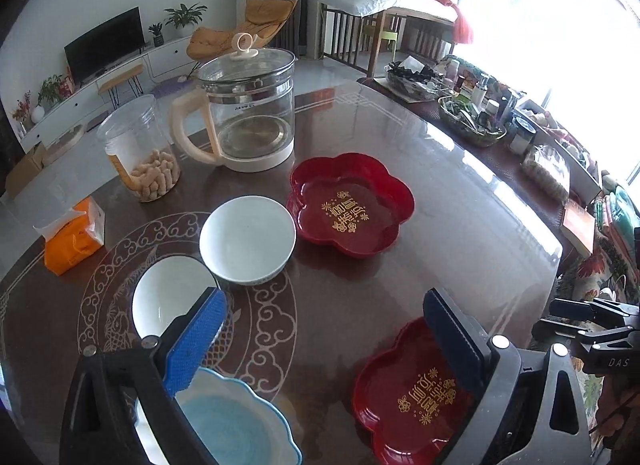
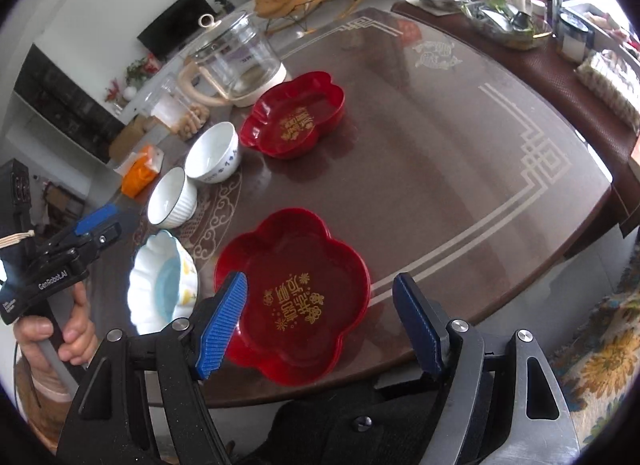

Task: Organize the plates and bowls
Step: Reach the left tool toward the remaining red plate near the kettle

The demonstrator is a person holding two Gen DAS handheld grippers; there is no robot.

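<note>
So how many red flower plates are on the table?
2. One red plate sits far back beside the glass kettle; the other red plate lies at the near edge, under the right tool.

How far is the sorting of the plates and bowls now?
Nothing looks done yet: both red plates, near and far, lie apart on the table, and the three bowls, blue, ribbed and patterned, stand unstacked in a row. Nothing is in hand: the right gripper is open above the near plate, and the left gripper is open and empty. All stacking is left.
</note>
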